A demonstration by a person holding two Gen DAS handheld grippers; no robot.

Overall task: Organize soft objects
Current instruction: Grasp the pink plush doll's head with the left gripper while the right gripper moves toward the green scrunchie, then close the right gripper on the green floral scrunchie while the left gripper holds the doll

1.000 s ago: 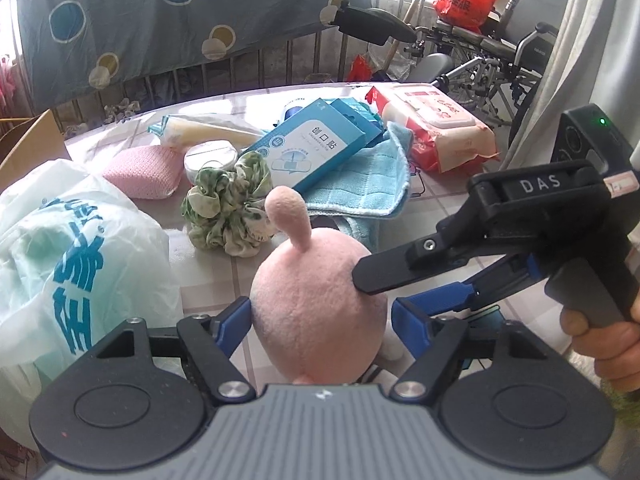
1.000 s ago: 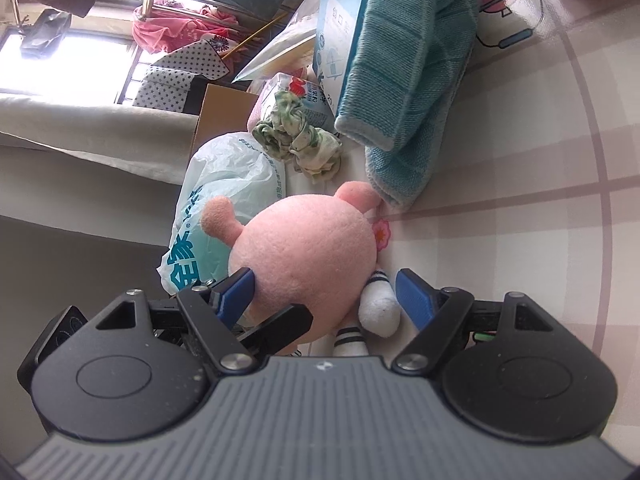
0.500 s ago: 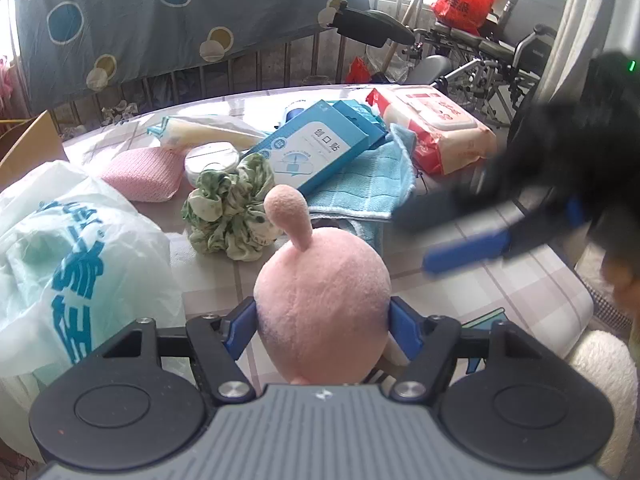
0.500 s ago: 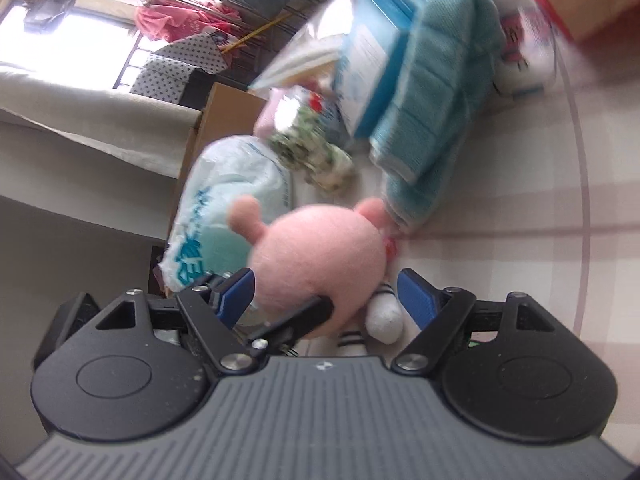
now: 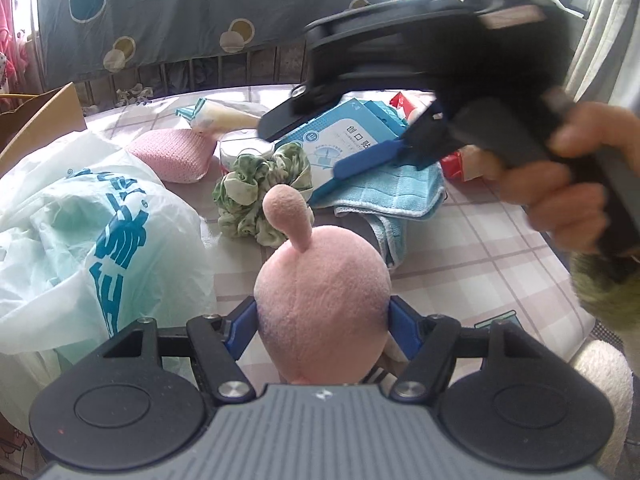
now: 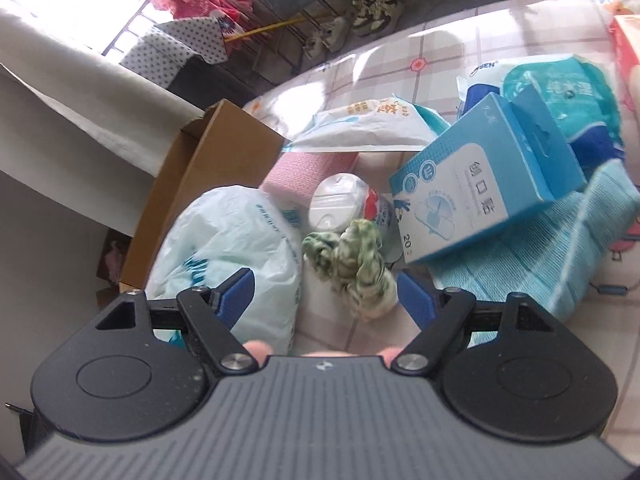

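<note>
From the left wrist camera, the left gripper [image 5: 322, 330] had just been closing, and its two blue pads were pressed against the sides of the pink plush toy [image 5: 320, 304], pinching its round head just above the checked tablecloth [image 5: 480, 256]. One ear [image 5: 290, 216] stood up from the head. The toy looked light and squashy; the fabric gave under the pads, so a hold across the widest part of the head seemed safer than the thin ear, which would likely flop or slip. One green scrunchie [image 5: 260, 196] lay just beyond the toy, one pink sponge pad [image 5: 174, 154] farther back, one folded blue cloth [image 5: 396, 188] under a blue box [image 5: 346, 142], and one white plastic bag [image 5: 92, 240] to the left. The right gripper [image 5: 316, 160], held in a hand [image 5: 568, 184], hung blurred above the cloth with its fingers spread and nothing between them.

From the right wrist camera, the right gripper [image 6: 325, 298] stood open and empty over the scrunchie [image 6: 352, 264], which lay between the bag [image 6: 236, 248] and the blue box [image 6: 480, 188]. The scrunchie looked limp and light; gathering its bunched middle seemed best. One cardboard box [image 6: 216, 168] stood at the table's edge, and one round white lid [image 6: 336, 204] lay beside the pink pad [image 6: 304, 170]. Of the plush toy only slivers of pink showed at the gripper body's top edge.
</note>
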